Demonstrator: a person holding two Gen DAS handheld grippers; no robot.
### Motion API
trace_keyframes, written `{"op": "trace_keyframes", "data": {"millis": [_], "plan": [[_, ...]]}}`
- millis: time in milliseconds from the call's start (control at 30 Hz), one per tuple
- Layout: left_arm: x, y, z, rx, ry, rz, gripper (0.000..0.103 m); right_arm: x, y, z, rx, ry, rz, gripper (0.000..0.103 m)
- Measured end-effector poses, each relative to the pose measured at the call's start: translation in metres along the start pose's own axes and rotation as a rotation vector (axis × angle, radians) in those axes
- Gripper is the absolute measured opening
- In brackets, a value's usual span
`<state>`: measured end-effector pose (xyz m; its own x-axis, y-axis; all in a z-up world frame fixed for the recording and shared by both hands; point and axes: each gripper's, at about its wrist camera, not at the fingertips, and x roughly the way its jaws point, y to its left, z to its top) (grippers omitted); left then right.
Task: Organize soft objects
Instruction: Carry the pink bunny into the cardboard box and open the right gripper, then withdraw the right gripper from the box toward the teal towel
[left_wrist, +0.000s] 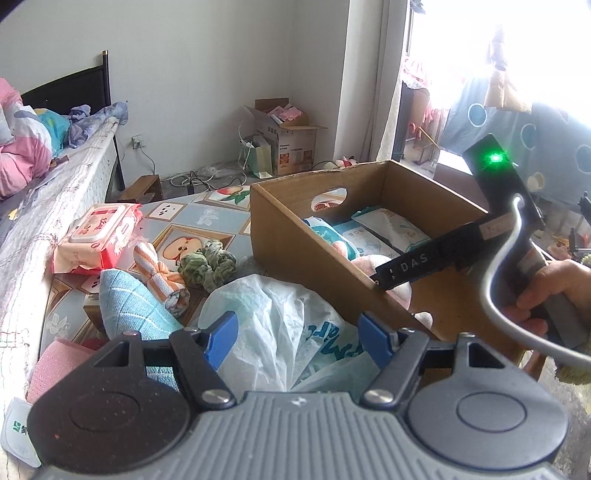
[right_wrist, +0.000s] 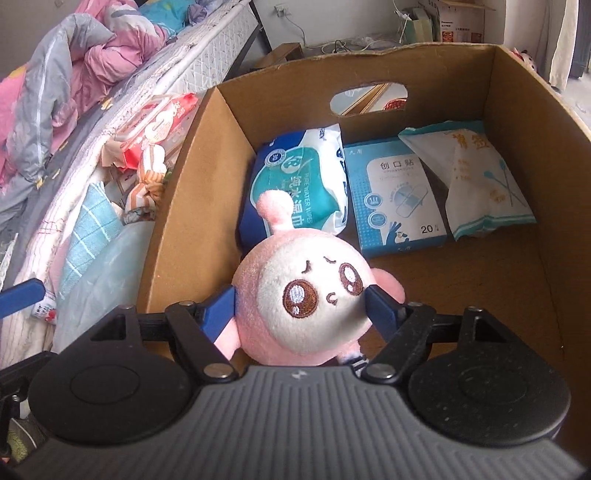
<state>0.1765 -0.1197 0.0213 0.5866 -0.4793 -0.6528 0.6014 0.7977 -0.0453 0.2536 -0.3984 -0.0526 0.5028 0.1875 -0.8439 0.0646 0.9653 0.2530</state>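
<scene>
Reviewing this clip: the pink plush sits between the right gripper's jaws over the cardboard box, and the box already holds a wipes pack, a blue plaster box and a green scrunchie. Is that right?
Not quite. The green scrunchie lies outside the cardboard box, as the left wrist view shows. The right wrist view shows the third item inside is a cotton swab packet. The pink plush, wipes pack and blue plaster box are as you said.

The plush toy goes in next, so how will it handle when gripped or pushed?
The plush toy looks soft and stuffed, so it probably squashes between the fingers. Its round head may roll or slip sideways. It is likely light, as the right gripper straddles it in the box.
</scene>
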Motion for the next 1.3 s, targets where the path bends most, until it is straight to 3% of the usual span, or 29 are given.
{"op": "trace_keyframes", "data": {"millis": [67, 200, 267, 400, 467, 667, 833, 1033, 1300], "plan": [[-0.001, 0.002, -0.002, -0.005, 0.002, 0.001, 0.073, -0.004, -0.002, 0.001, 0.015, 0.002, 0.015, 0.082], [-0.004, 0.006, -0.005, -0.022, 0.007, 0.002, 0.073, -0.022, -0.024, 0.001, 0.176, -0.036, 0.151, 0.082], [-0.006, 0.008, -0.007, -0.027, 0.009, 0.003, 0.073, -0.028, -0.030, 0.000, 0.237, -0.070, 0.166, 0.082], [-0.010, 0.009, -0.011, -0.042, 0.013, 0.006, 0.074, -0.022, -0.039, -0.003, 0.320, -0.070, 0.168, 0.060], [-0.013, 0.010, -0.014, -0.053, 0.015, 0.011, 0.074, -0.011, -0.039, -0.009, 0.347, -0.042, 0.188, 0.058], [-0.024, 0.015, -0.023, -0.097, 0.024, 0.049, 0.078, -0.028, -0.034, -0.013, 0.334, -0.078, 0.175, 0.059], [-0.041, 0.024, -0.030, -0.135, 0.010, 0.110, 0.080, -0.066, -0.021, -0.023, 0.284, -0.204, 0.128, 0.061], [-0.059, 0.036, -0.036, -0.138, -0.004, 0.200, 0.080, -0.107, 0.028, -0.035, 0.127, -0.345, 0.082, 0.063], [-0.071, 0.056, -0.043, -0.174, -0.004, 0.269, 0.080, -0.114, 0.122, -0.042, -0.075, -0.382, 0.206, 0.068]]}}
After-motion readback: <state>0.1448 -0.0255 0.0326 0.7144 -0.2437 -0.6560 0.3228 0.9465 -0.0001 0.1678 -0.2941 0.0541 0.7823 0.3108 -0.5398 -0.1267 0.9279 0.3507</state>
